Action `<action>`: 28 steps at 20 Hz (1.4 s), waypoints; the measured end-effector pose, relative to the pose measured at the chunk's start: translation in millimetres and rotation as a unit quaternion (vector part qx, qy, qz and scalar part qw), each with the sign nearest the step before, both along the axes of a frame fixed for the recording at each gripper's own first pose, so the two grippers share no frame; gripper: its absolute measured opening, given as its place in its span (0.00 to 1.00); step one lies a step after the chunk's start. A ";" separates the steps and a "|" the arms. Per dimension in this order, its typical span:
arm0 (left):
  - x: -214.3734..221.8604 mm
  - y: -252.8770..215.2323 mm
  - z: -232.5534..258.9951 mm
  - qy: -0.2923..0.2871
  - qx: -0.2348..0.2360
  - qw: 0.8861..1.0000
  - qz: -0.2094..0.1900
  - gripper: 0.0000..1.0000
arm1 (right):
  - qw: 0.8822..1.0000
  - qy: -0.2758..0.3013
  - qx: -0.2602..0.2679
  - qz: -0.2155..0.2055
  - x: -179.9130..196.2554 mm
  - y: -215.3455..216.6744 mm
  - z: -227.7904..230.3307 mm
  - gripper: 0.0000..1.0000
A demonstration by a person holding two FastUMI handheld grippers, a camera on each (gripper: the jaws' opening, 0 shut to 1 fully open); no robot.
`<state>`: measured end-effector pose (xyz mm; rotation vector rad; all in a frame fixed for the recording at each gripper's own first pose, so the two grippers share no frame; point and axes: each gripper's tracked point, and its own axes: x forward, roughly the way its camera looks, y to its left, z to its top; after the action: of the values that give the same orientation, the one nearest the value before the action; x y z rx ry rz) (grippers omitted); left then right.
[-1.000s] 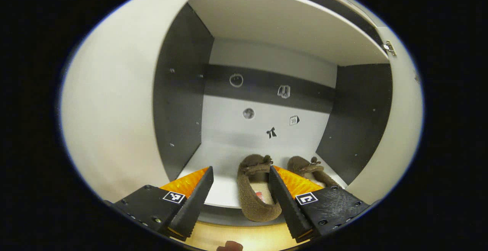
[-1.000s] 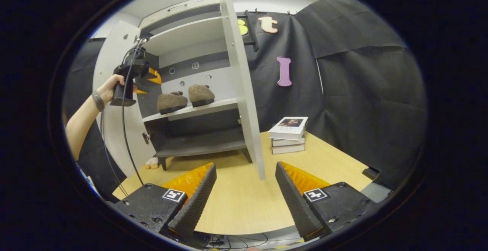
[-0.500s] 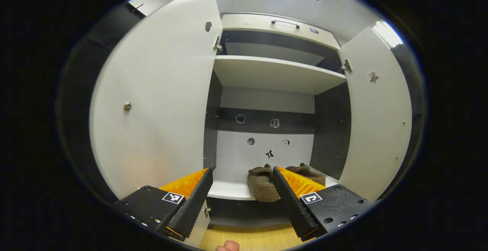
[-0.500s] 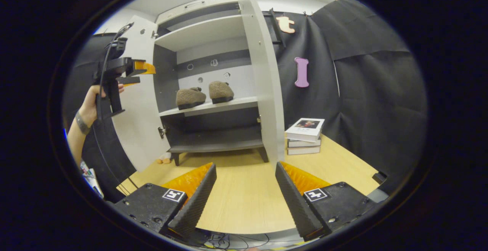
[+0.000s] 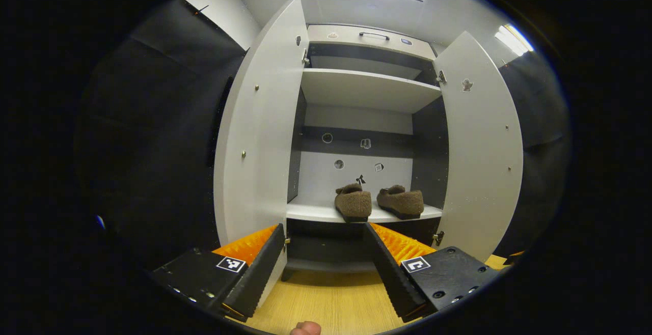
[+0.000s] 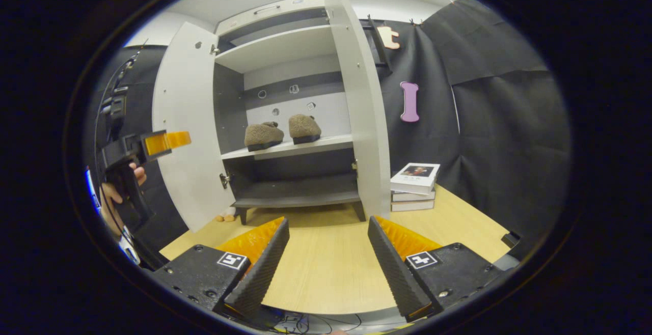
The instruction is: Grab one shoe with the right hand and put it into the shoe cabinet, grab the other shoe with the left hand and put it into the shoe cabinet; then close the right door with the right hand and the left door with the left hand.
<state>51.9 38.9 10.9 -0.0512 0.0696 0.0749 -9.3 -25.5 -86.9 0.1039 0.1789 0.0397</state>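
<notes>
Shoe cabinet (image 5: 364, 90): white carcass with dark side walls, standing on a wooden table (image 6: 326, 269). Both doors stand open. In the left gripper view the left door (image 5: 260, 136) lies at 10 o'clock of centre and the right door (image 5: 481, 146) at 3 o'clock.

Shoes: two brown fuzzy slippers, side by side on the middle shelf (image 5: 316, 214), close together, though whether they touch cannot be told. In the left gripper view the left slipper (image 5: 352, 203) sits just below centre, at about 5 o'clock, with the right slipper (image 5: 401, 201) at about 4 o'clock. In the right gripper view the pair sits at 11 o'clock of centre.

Left gripper (image 5: 325, 253): jaws spread wide, holding nothing, in front of the cabinet and apart from it. In the right gripper view it appears at 9 o'clock, held by a hand (image 6: 114, 197), beside the left door's outer face.

Right gripper (image 6: 328, 253): jaws spread wide, empty, over the bare table, well apart from the cabinet.

Other items: a stack of books (image 6: 413, 186) on the table at 3 o'clock in the right gripper view, just beside the right door's lower edge; small stickers (image 5: 362, 144) on the cabinet's back panel.
</notes>
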 end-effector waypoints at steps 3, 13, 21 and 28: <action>-22.8 -13.0 -19.9 0.012 -0.021 1.000 -0.007 0.95 | 1.000 -0.005 0.000 -0.004 -2.1 -1.9 2.1 0.98; -47.6 -17.5 -27.9 0.012 -0.016 1.000 0.014 0.95 | 0.992 -0.092 -0.063 -0.054 -3.6 -53.9 93.4 0.98; -57.1 -50.4 -22.6 0.006 -0.023 0.999 -0.026 0.95 | 0.961 -0.170 -0.165 -0.141 35.7 -142.6 231.9 0.98; -61.0 -48.7 -21.9 0.007 -0.009 1.000 -0.018 0.95 | 0.973 -0.157 -0.117 -0.122 106.9 -177.9 268.0 0.98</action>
<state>-9.2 -9.9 -10.9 -0.0665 0.0850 0.0397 97.5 -203.4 181.1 -0.1167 -0.1467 -0.2088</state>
